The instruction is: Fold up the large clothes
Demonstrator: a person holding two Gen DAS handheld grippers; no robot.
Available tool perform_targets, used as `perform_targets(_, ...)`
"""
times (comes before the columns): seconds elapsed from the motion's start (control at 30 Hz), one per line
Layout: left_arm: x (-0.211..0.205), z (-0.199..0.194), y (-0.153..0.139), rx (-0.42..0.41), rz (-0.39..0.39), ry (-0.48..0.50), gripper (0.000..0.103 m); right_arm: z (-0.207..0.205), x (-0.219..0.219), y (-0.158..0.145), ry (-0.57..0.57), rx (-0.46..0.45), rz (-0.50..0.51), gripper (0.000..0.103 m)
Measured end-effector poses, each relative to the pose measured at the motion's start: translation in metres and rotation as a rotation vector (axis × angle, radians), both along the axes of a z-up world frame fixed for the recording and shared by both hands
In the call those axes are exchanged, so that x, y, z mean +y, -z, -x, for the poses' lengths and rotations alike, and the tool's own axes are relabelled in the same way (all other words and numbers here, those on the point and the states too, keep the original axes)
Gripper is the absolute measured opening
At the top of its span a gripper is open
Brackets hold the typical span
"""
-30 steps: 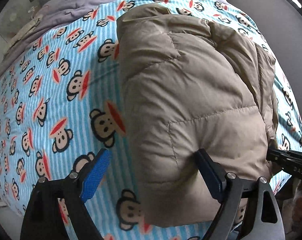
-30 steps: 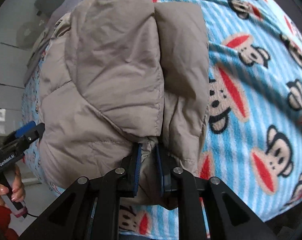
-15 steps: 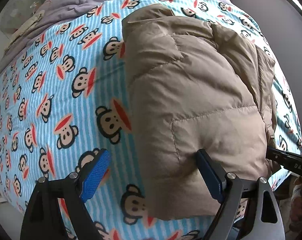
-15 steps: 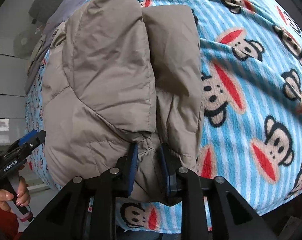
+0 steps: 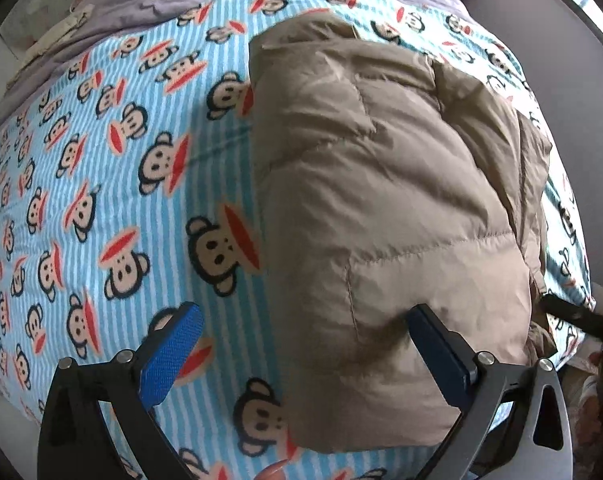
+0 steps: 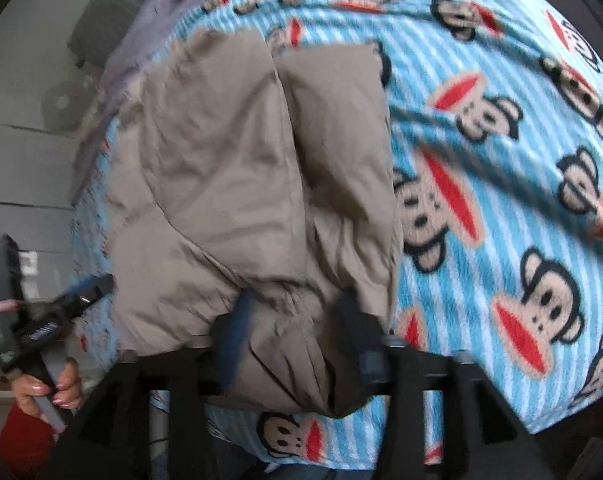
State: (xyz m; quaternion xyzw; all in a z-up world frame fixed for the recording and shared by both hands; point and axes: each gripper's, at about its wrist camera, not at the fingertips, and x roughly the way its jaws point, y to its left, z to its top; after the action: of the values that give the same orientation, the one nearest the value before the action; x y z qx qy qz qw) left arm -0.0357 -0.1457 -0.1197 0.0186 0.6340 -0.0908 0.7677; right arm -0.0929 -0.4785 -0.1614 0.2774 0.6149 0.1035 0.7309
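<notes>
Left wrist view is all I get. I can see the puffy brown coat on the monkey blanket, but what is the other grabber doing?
Observer: The right gripper has one finger on each side of a bunched bit of the coat, at its near edge. That picture is blurred, so I cannot tell whether it is squeezing.
Operator: Who is holding my grabber?
Observer: A left hand with pale pink nails grips the handle of the left gripper, just off the edge of the blanket.
</notes>
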Motion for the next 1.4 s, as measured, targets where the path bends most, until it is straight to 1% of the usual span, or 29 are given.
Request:
perform_targets(0.07, 0.003, -0.004, 0.001, -0.001, 0.001, -0.014, 0.103, -0.003, -0.011, -0.006, 0.026, -0.032, -0.015, 0.088)
perform_targets(0.17, 0.011, -0.012, 0.005, 0.024, 0.041, -0.054, 0.103, -0.009, -0.03, -0.006, 0.052, -0.04, 0.008, 0.088)
perform_targets(0.27, 0.015, -0.018, 0.01, 0.047, 0.077, -0.075, 0.103, -0.011, -0.044, 0.001, 0.076, -0.024, -0.011, 0.088)
perform_targets(0.33, 0.016, -0.021, 0.012, 0.054, 0.094, -0.068, 0.103, -0.012, -0.051, 0.005, 0.083, -0.012, -0.021, 0.1)
perform_targets(0.37, 0.016, -0.022, 0.014, 0.059, 0.106, -0.064, 0.103, -0.012, -0.055, 0.007, 0.085, -0.007, -0.032, 0.103)
perform_targets(0.43, 0.018, -0.027, 0.018, 0.084, 0.149, -0.058, 0.103, -0.012, -0.055, 0.011, 0.093, -0.009, -0.055, 0.103)
perform_targets(0.53, 0.024, -0.036, 0.03, 0.16, 0.262, -0.063, 0.103, -0.019, -0.055, 0.018, 0.101, 0.0, -0.126, 0.103)
perform_targets(0.6, 0.031, -0.042, 0.037, 0.201, 0.343, -0.069, 0.103, -0.03, -0.053, 0.022, 0.083, 0.02, -0.18, 0.103)
perform_targets(0.67, 0.037, -0.047, 0.042, 0.224, 0.415, -0.07, 0.103, -0.037, -0.052, 0.026, 0.057, 0.033, -0.215, 0.103)
perform_targets(0.73, 0.042, -0.052, 0.047, 0.243, 0.479, -0.071, 0.103, -0.045, -0.05, 0.029, 0.025, 0.052, -0.22, 0.103)
perform_targets(0.8, 0.045, -0.06, 0.055, 0.26, 0.53, -0.071, 0.103, -0.053, -0.05, 0.033, 0.011, 0.06, -0.229, 0.103)
perform_targets(0.87, 0.046, -0.068, 0.065, 0.278, 0.575, -0.069, 0.103, -0.063, -0.05, 0.038, -0.002, 0.064, -0.273, 0.103)
perform_targets(0.97, 0.042, -0.077, 0.079, 0.301, 0.622, -0.046, 0.103, -0.081, -0.044, 0.048, -0.048, 0.069, -0.319, 0.103)
perform_targets(1.1, 0.033, -0.085, 0.093, 0.318, 0.654, -0.012, 0.103, -0.103, -0.03, 0.072, -0.116, 0.119, -0.323, 0.103)
perform_targets(1.23, 0.028, -0.091, 0.11, 0.371, 0.7, -0.026, 0.103, -0.121, -0.017, 0.085, -0.157, 0.124, -0.392, 0.103)
perform_targets(1.3, 0.025, -0.093, 0.121, 0.404, 0.74, -0.037, 0.103, -0.129, -0.01, 0.091, -0.163, 0.122, -0.425, 0.103)
perform_targets(1.4, 0.02, -0.097, 0.13, 0.432, 0.775, -0.061, 0.103, -0.142, 0.001, 0.1, -0.162, 0.13, -0.469, 0.103)
